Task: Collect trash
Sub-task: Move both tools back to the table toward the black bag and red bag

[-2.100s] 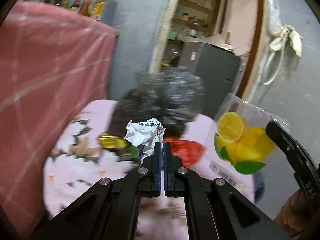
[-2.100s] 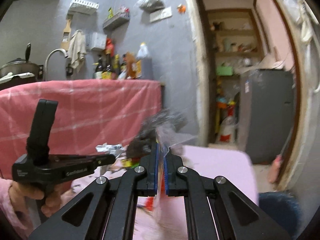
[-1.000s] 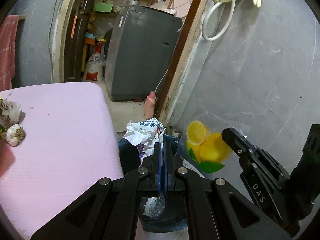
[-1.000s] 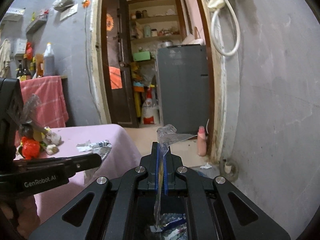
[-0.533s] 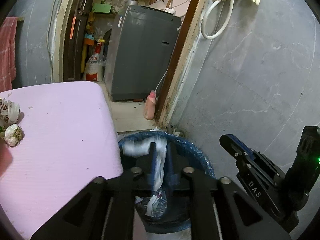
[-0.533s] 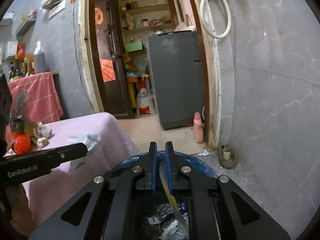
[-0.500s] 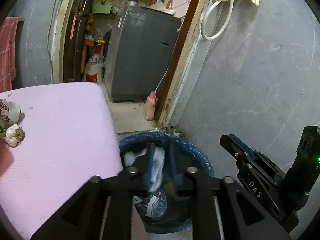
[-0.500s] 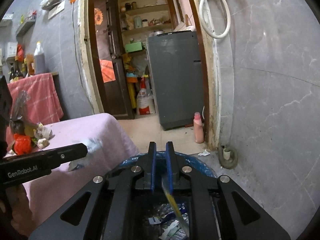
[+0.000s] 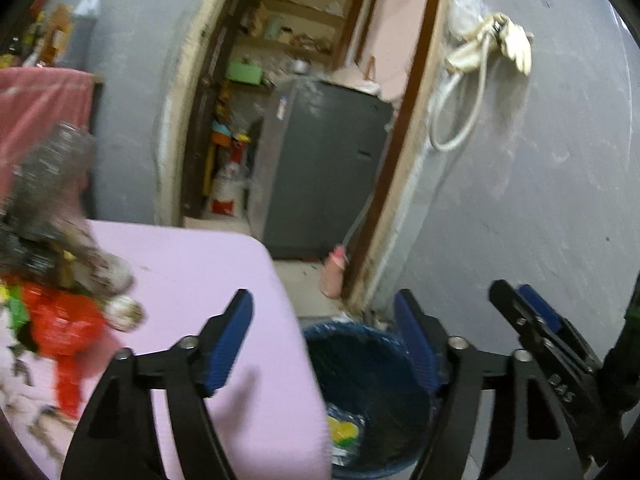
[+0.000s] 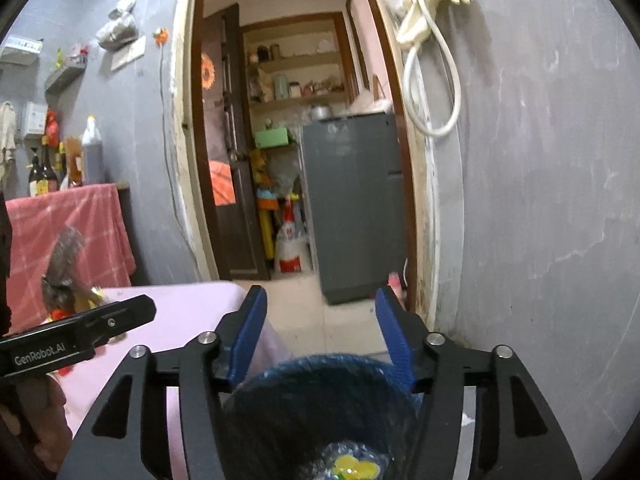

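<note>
Hovering over one blue bin (image 10: 320, 408): two grippers, left (image 9: 324, 344), right (image 10: 320, 332), jaws wide, empty.

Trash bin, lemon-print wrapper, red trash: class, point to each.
trash bin (image 9: 320, 330), left wrist view, far rim.
lemon-print wrapper (image 10: 356, 468), right wrist view, yellow print.
red trash (image 9: 64, 324), left wrist view, middle.

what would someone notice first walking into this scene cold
Probably the blue-lined trash bin on the floor beside the pink table, with a lemon-printed wrapper lying inside. Both the left gripper and right gripper are wide open and empty. A red heap of trash sits on the table's left.
</note>
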